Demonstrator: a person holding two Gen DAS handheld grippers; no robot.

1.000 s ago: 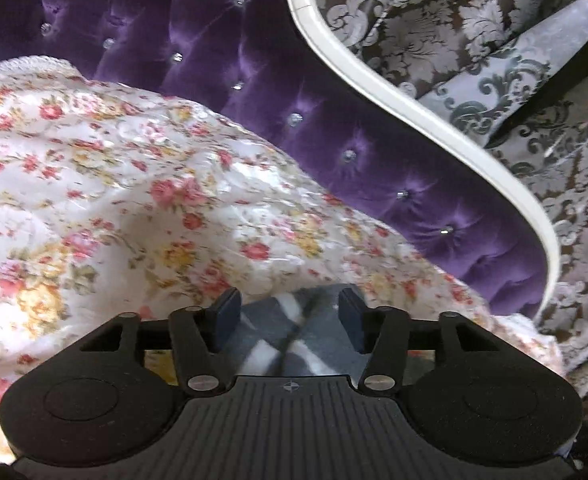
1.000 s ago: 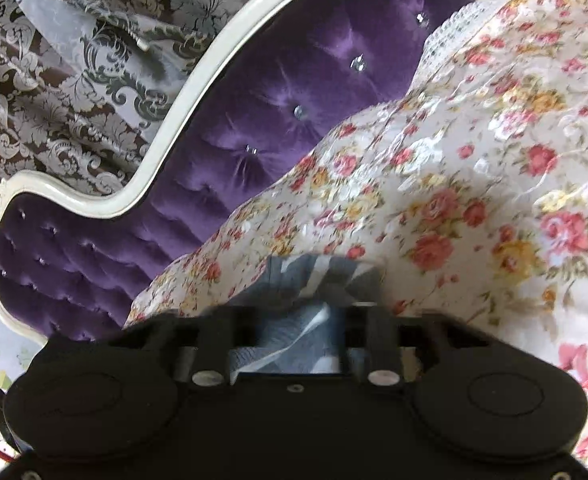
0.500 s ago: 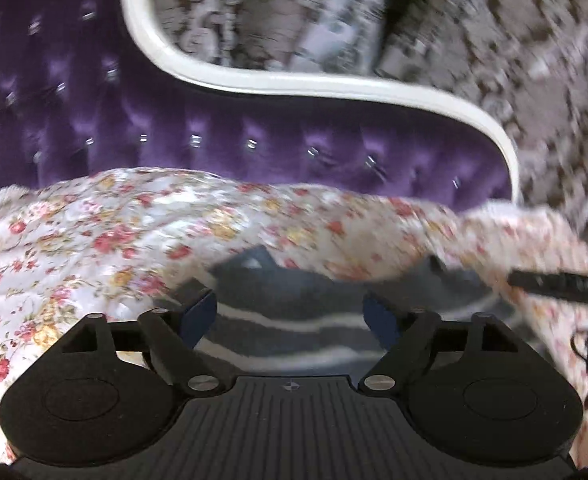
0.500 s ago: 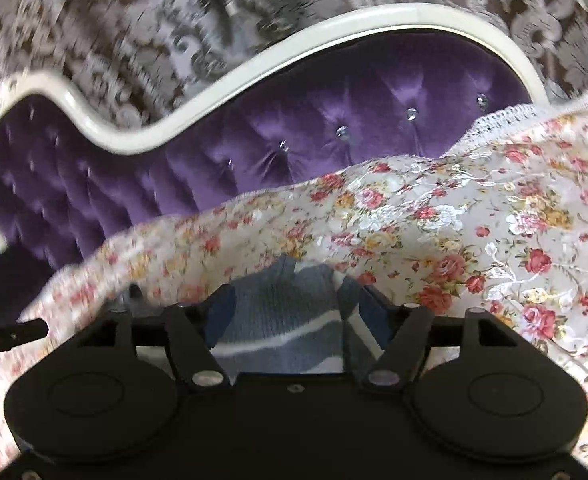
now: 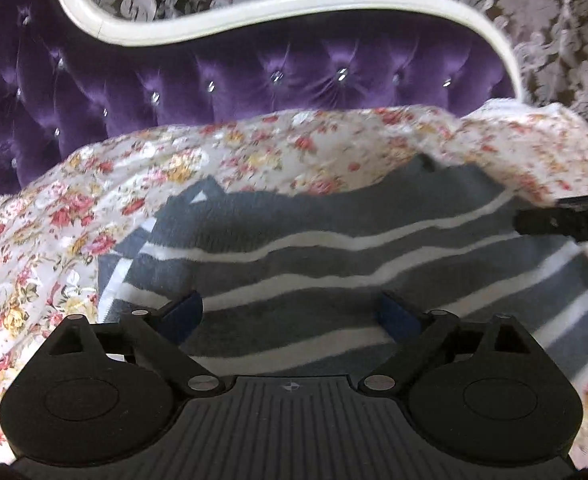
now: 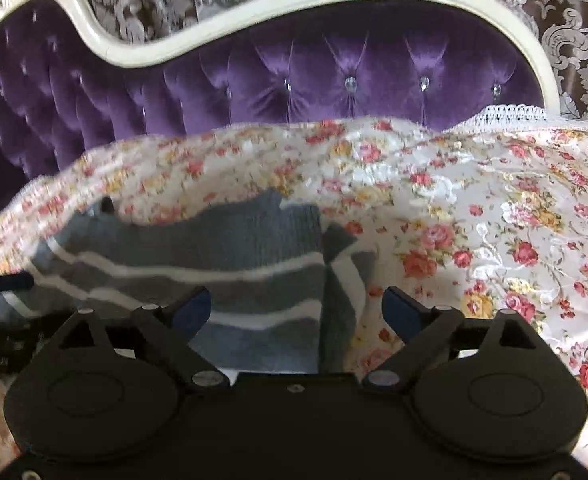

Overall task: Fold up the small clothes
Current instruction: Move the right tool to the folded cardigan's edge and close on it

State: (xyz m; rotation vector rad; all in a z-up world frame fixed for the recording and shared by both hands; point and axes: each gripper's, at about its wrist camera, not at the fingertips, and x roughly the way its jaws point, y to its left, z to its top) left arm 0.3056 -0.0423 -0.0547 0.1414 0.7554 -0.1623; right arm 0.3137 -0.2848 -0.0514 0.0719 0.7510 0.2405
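Note:
A small grey garment with white stripes (image 5: pixel 334 256) lies spread on the floral bedspread (image 5: pixel 93 208). My left gripper (image 5: pixel 289 316) is open above its near left part, touching nothing. The garment also shows in the right wrist view (image 6: pixel 229 256), with a folded-over flap at its right edge (image 6: pixel 346 276). My right gripper (image 6: pixel 298 308) is open above that right edge and holds nothing. The right gripper's tip (image 5: pixel 566 216) pokes in at the right of the left wrist view.
A purple tufted headboard (image 5: pixel 253 76) with a white curved frame (image 5: pixel 294 4) stands behind the bed. Patterned damask curtains (image 6: pixel 574 8) hang beyond it. The floral bedspread (image 6: pixel 514 240) stretches to the right, with a lace edge (image 6: pixel 510 114).
Both grippers have opened and let go of the garment, which now lies spread on the bedspread. Both have drawn back and levelled out, so more of the garment shows.

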